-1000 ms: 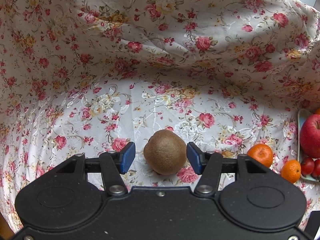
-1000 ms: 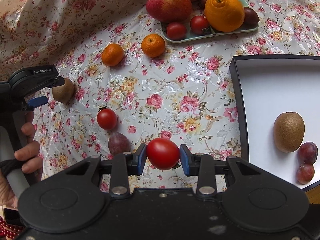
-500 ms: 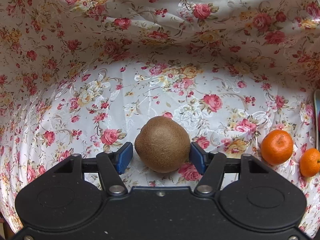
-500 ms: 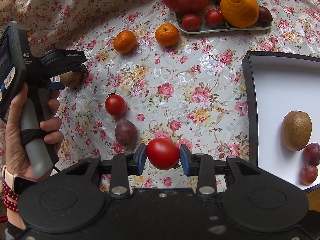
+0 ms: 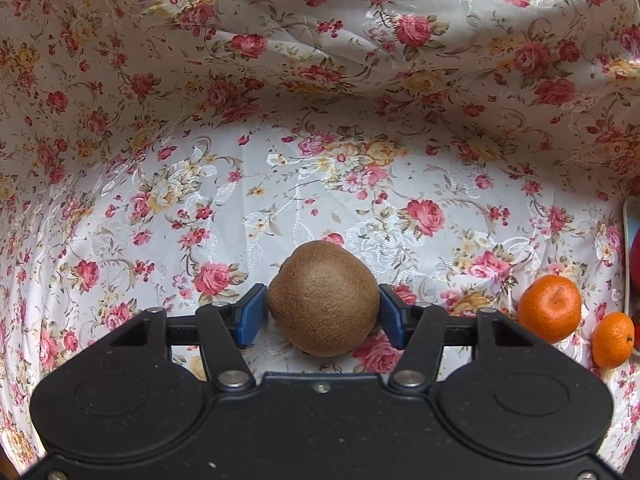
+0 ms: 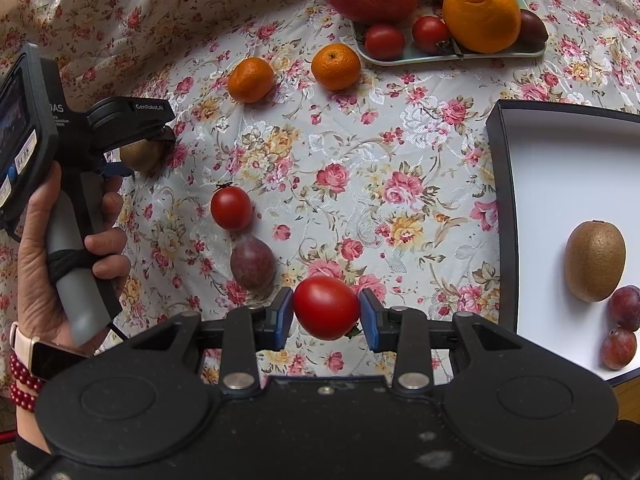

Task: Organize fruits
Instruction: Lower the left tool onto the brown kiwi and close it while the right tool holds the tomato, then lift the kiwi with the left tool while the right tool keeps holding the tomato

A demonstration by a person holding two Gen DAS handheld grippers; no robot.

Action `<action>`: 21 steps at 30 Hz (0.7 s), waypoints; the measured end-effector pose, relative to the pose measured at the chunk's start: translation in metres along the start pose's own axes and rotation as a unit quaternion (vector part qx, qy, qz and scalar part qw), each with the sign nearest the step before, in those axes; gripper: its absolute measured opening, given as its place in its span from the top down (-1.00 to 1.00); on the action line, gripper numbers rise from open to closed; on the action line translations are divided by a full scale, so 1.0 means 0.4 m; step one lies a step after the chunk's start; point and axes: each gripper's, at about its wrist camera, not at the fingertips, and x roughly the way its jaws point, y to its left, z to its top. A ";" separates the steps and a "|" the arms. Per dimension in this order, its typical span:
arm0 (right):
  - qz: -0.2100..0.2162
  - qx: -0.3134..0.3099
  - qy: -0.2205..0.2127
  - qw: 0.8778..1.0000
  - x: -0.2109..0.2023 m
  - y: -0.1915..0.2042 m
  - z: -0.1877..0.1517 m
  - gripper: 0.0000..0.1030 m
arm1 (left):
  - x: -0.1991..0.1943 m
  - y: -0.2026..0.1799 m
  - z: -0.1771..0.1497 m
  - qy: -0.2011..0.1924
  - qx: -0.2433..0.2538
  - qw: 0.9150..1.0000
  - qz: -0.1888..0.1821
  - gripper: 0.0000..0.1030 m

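Left wrist view: we see the left gripper (image 5: 323, 312) with its blue pads closed against both sides of a brown kiwi (image 5: 323, 298) that rests on the floral tablecloth (image 5: 280, 184); two mandarins (image 5: 551, 307) lie to its right. Right wrist view: we see the right gripper (image 6: 326, 314) clamped on a red tomato (image 6: 326, 307), held above the cloth. Just left of a white tray (image 6: 560, 184) holding another kiwi (image 6: 595, 261) and two plums (image 6: 626, 307).

Floral tablecloth (image 5: 360, 184) over table, bunched up at back w/ folds; soft daylight.
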 end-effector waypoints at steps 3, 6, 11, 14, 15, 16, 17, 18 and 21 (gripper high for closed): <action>0.001 0.003 0.000 1.000 -0.001 -0.003 0.003 0.27 | -0.004 0.005 -0.001 0.000 -0.005 1.000 -0.009 -0.16; 0.005 0.010 0.000 1.000 -0.004 -0.008 0.007 0.27 | -0.004 0.022 0.003 0.010 -0.023 0.999 -0.025 -0.16; 0.010 0.026 0.001 1.000 -0.007 -0.018 0.014 0.27 | -0.003 0.033 0.001 0.041 -0.043 0.998 -0.033 -0.16; 0.013 0.031 0.003 0.999 -0.007 -0.020 0.017 0.27 | -0.013 0.026 -0.011 0.054 -0.034 0.998 -0.029 -0.16; 0.013 0.033 0.003 0.999 -0.006 -0.020 0.017 0.27 | -0.017 0.025 -0.016 0.058 -0.030 0.997 -0.029 -0.16; 0.014 0.034 0.004 0.999 -0.005 -0.019 0.018 0.27 | -0.023 0.023 -0.024 0.064 -0.028 0.997 -0.029 -0.16; 0.016 0.036 0.007 0.999 -0.003 -0.018 0.018 0.27 | -0.027 0.024 -0.029 0.069 -0.026 0.997 -0.031 -0.16; 0.018 0.039 0.009 0.999 -0.001 -0.018 0.019 0.27 | -0.032 0.025 -0.036 0.076 -0.026 0.996 -0.034 -0.16; 0.023 0.051 0.016 0.998 0.003 -0.021 0.022 0.27 | -0.038 0.035 -0.056 0.098 -0.026 0.994 -0.046 -0.16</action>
